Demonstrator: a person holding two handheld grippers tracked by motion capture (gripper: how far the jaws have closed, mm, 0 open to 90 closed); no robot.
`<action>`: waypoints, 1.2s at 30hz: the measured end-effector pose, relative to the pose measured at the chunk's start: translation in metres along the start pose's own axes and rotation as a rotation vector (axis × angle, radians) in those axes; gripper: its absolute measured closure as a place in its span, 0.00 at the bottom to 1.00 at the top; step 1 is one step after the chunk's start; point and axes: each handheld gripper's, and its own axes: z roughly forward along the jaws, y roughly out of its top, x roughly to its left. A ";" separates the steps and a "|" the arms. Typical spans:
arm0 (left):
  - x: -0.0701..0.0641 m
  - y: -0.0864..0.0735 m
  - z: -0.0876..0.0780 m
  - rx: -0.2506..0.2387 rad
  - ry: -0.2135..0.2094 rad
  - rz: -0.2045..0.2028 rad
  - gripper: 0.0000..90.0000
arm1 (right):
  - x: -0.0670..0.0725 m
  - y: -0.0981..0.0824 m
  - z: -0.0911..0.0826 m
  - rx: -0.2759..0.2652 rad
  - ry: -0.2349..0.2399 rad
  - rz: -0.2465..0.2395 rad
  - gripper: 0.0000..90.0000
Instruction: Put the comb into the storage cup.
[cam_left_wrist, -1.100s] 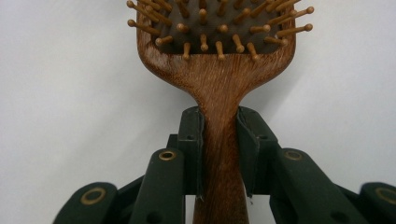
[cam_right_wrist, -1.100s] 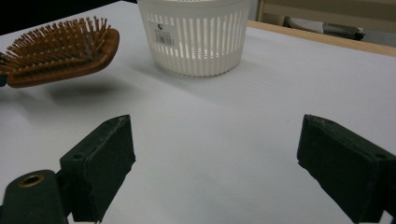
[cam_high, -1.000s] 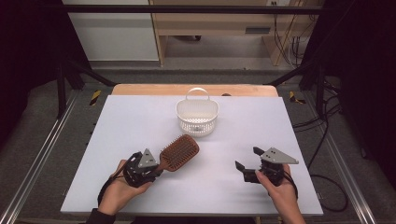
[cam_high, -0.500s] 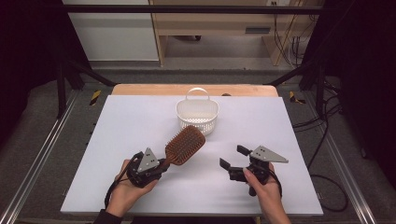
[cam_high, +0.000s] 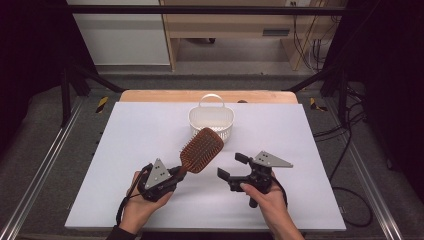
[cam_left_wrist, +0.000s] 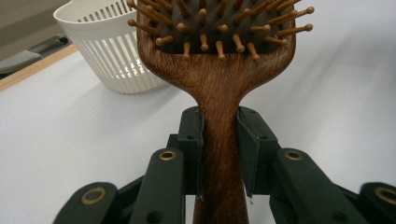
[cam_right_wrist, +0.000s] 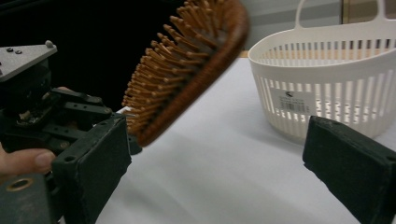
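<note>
Near the front edge of the table (cam_high: 125, 130), left gripper (cam_high: 176, 175) is clamped on the wooden hairbrush (cam_high: 202, 149) handle, head now lifted toward the white basket (cam_high: 211, 120). Right gripper (cam_high: 230, 166), jaws wide and empty, has slid left toward the brush, probably for a handover.

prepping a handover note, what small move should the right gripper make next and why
Probably ease the open right gripper left to the hairbrush head: the left gripper clamps the handle, holding it up short of the basket.
</note>
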 end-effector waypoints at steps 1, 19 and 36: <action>0.000 0.000 0.001 -0.002 -0.001 -0.004 0.80 | 0.001 0.000 0.003 0.001 0.008 0.006 0.09; -0.014 0.005 0.001 -0.066 0.009 0.068 0.80 | 0.016 0.015 0.030 -0.007 0.087 0.075 0.12; -0.011 0.006 -0.001 -0.102 0.037 0.060 0.80 | 0.014 0.029 0.034 -0.024 0.112 0.101 0.17</action>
